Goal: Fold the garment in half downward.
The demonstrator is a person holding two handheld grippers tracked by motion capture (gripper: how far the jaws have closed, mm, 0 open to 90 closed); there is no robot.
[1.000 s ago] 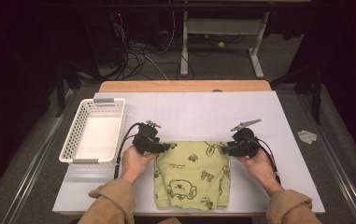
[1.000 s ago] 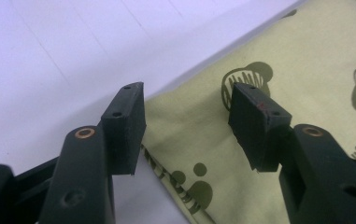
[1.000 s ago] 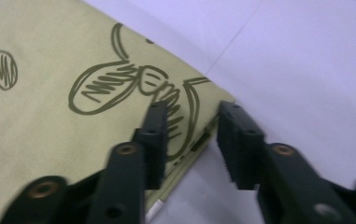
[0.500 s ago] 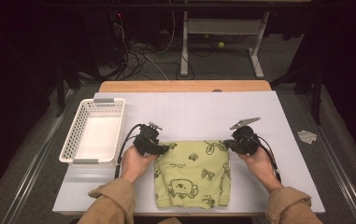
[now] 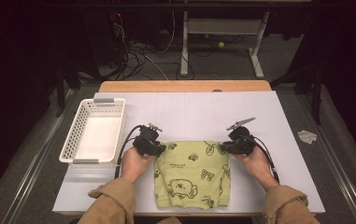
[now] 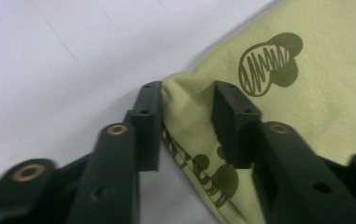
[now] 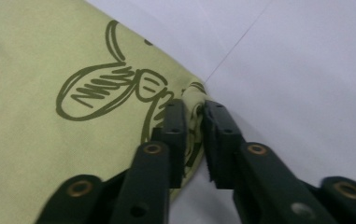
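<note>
Cloth of pale yellow-green (image 5: 192, 172), printed with dark cartoon figures, lies flat on the near middle of the white tabletop (image 5: 199, 112), its lower edge close to the tabletop's front edge. Both far corners of this garment are taken up by the two grippers, one at each side.

At the garment's far left corner, the left gripper (image 6: 185, 105) has its two black jaws standing either side of a bunched fold of fabric. They have just been closing, and the fold sits between them: one pad touches the cloth's edge, while the other seems to meet the fabric too, though a firm pinch cannot be confirmed. In the high view this gripper (image 5: 159, 148) sits where it did a second ago, with the left hand (image 5: 136, 162) behind it.

At the far right corner, the right gripper (image 7: 194, 109) has its jaws nearly together, clamping a small puckered tip of the cloth. Compared with the frame a second ago, its place in the high view (image 5: 227, 147) has barely shifted, and the right hand (image 5: 255, 161) holds much the same pose.

The garment's outline matches the earlier frames; it has not been lifted or dragged. A white mesh basket (image 5: 75, 140) stands unmoved on the tabletop, well to the left of the left gripper.
</note>
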